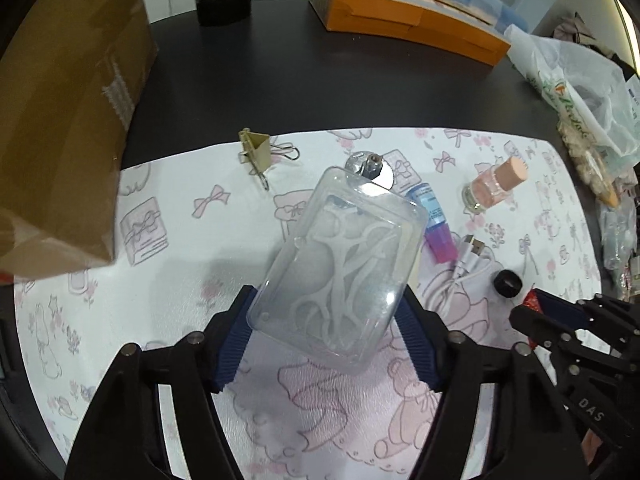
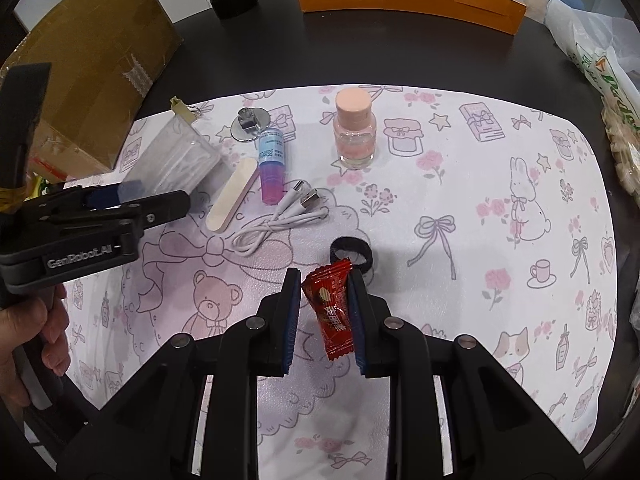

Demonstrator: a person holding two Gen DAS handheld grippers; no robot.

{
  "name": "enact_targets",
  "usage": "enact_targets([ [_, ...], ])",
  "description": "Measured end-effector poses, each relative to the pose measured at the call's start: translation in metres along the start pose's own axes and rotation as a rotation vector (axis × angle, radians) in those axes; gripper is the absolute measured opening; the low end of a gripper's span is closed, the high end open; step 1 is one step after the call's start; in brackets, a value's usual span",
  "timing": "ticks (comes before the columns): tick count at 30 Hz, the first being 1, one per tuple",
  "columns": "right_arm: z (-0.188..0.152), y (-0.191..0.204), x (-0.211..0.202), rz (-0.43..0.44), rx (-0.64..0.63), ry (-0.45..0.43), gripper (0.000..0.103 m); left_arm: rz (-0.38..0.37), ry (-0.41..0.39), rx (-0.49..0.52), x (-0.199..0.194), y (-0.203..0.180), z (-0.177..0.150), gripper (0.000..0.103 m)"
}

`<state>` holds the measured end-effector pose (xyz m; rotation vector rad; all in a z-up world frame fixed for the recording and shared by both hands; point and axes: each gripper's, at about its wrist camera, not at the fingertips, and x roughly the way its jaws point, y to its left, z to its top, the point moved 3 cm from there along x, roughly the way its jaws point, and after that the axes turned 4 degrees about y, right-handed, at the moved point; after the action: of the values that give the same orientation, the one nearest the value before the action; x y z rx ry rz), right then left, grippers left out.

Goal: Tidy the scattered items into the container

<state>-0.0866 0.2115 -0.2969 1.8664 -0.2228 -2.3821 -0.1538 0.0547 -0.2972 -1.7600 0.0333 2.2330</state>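
Currently my left gripper [image 1: 326,312] grips a clear rectangular plastic case [image 1: 340,264] between its fingers, lifted above the patterned mat [image 2: 460,208]. My right gripper [image 2: 324,312] is clenched on a red wrapped candy [image 2: 330,312], just before a black hair tie [image 2: 352,254].

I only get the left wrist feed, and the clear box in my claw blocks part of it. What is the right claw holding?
Observer: The right claw is shut on a red wrapped candy, held above the mat.
Operator: Is anything hidden behind my box?
Observer: Yes. A flat wooden stick lies beyond the clear box, beside the purple-capped tube.
Operator: Is the pink bottle lying down?
Observer: No, the pink bottle stands upright.
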Motion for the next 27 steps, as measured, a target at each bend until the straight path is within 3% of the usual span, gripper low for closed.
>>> enact_targets([
  [13, 0.002, 0.014, -0.059, 0.070, 0.010, -0.085, 0.024, -0.045, -0.083, -0.037, -0.059, 0.003, -0.025, 0.067],
  [17, 0.002, 0.019, -0.070, 0.060, -0.028, -0.094, 0.025, -0.060, -0.095, -0.042, -0.069, 0.004, -0.028, 0.061],
  [27, -0.018, 0.024, -0.051, 0.065, -0.050, -0.036, 0.025, -0.080, -0.084, -0.048, -0.069, 0.007, -0.040, 0.057],
])
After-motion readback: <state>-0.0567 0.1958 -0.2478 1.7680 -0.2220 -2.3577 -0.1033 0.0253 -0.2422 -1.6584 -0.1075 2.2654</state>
